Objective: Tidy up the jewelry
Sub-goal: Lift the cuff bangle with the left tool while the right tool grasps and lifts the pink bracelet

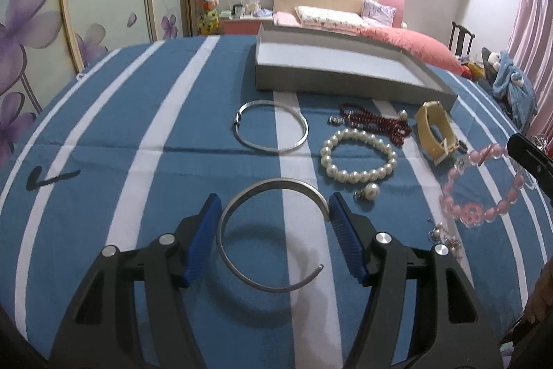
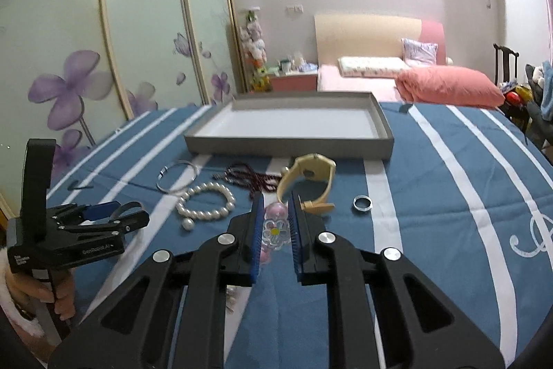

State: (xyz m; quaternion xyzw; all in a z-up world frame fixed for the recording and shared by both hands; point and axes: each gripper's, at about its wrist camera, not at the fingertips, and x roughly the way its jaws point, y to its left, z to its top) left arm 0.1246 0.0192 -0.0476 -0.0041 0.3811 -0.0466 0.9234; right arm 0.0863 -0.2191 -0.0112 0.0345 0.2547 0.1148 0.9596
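Observation:
My left gripper (image 1: 274, 206) holds an open silver bangle (image 1: 273, 234) between its blue pads, lifted above the blue striped cloth with its shadow below. My right gripper (image 2: 275, 206) is shut on a pink bead bracelet (image 2: 274, 230) with a flower charm; it shows lifted in the left wrist view (image 1: 484, 185). On the cloth lie a second silver bangle (image 1: 271, 127), a pearl bracelet (image 1: 357, 156), a loose pearl pendant (image 1: 369, 191), a dark red bead string (image 1: 376, 123), a cream watch (image 1: 437, 132) and a silver ring (image 2: 362, 203). The grey tray (image 1: 331, 78) stands behind them.
A small tangle of earrings (image 1: 446, 236) lies at the right of the cloth. The left gripper and hand (image 2: 69, 230) sit low left in the right wrist view. Beyond the table are a bed (image 2: 397, 75), wardrobe doors (image 2: 103, 40) and a chair (image 2: 506, 64).

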